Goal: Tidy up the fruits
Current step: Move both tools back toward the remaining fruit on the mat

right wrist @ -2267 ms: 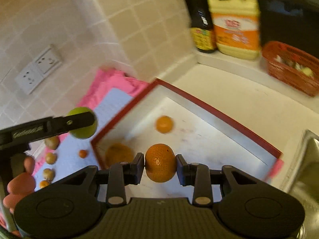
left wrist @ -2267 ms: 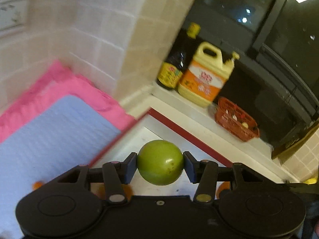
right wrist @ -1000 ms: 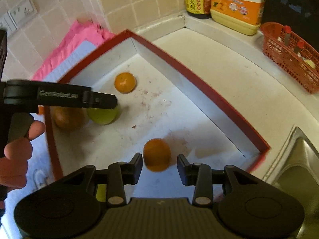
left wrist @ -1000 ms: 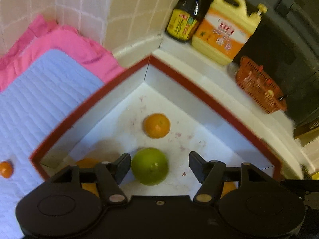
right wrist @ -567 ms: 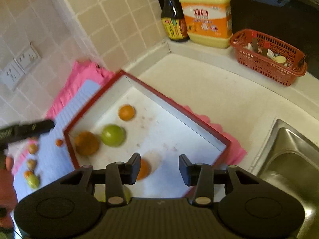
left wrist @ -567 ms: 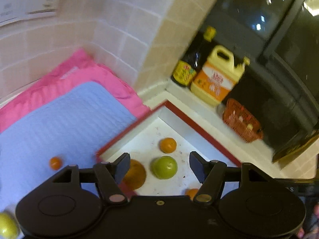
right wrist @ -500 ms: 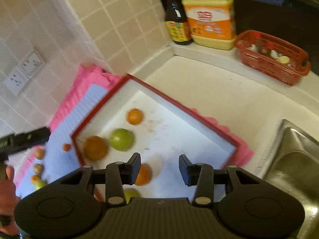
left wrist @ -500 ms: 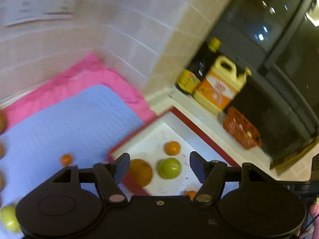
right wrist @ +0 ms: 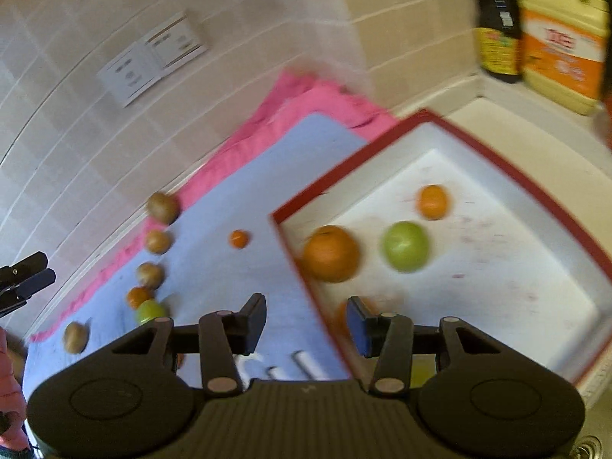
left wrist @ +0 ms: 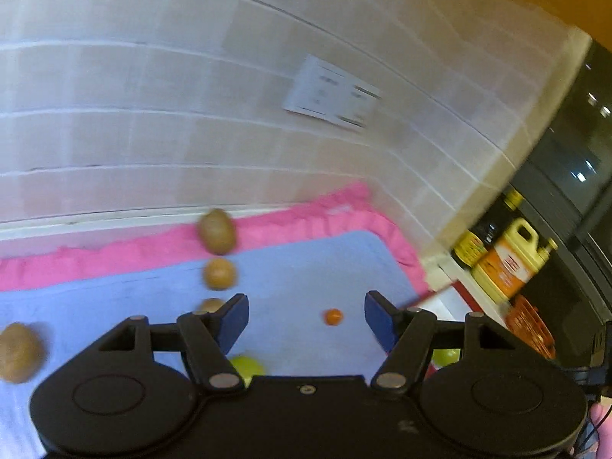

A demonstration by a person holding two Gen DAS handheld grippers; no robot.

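Both tools empty. Left gripper (left wrist: 306,315) hangs over the blue mat (left wrist: 298,267), jaws spread wide, nothing between them. Right gripper (right wrist: 306,323) also spread, straddling the red rim of the tray (right wrist: 497,164), gripping nothing.

Fruit in the tray: one big orange (right wrist: 331,253) against the near-left wall, a green fruit (right wrist: 405,246) just beside it, a small orange (right wrist: 432,201) farther back, another orange partly hidden behind the right gripper's finger.

Fruit on the mat: a line of brown fruits (right wrist: 162,206) along the pink towel (right wrist: 306,91) edge, a tiny orange (right wrist: 239,238) alone mid-mat, a small orange and a green one touching near the mat's lower left.

Risks, as I judge them:
- Both views are motion-blurred; a grab made at this pace could clip a round fruit and send it rolling.
- The brown fruits sit close together; wide jaws coming down on one may nudge its neighbour.
- The tiny orange could slip the pads if the closing is off-centre.
- The right gripper is close over the tray rim; dropping straight could knock it.
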